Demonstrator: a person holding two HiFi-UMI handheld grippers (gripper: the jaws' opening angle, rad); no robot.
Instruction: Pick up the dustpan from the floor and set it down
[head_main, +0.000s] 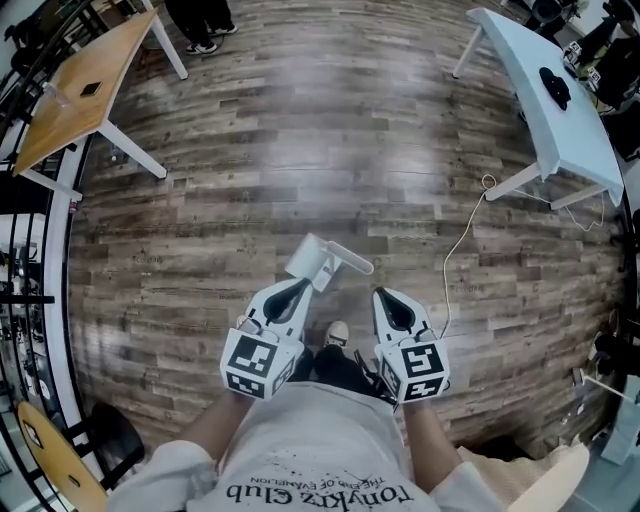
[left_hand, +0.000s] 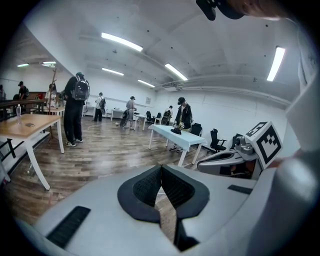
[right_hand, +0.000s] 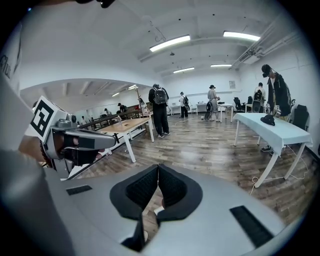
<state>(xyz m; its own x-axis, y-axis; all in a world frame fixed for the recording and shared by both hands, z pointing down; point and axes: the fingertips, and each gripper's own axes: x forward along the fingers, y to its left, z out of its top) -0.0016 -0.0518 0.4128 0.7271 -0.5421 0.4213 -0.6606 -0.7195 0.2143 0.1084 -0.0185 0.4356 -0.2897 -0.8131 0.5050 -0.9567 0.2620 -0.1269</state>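
Approach step: dustpan (head_main: 316, 260) lies on the floor (head_main: 300, 150) just ahead of the left gripper (head_main: 298, 288); it and the right gripper (head_main: 386, 298) are pressed together, empty, so the next move likely needs jaws spread over the handle (head_main: 352, 263).

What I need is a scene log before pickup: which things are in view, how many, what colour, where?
dustpan: one, white, on the floor just ahead of the left gripper
wooden table: one, tan top, white legs, upper left
pale table: one, light blue, upper right
black item: one, on the pale table
cord: one, pale, on the floor by the pale table
people: several, mostly dark clothes, across the room
left gripper: one, grey, jaws shut, empty
right gripper: one, grey, jaws shut, empty
shoe: one, pale, between both grippers
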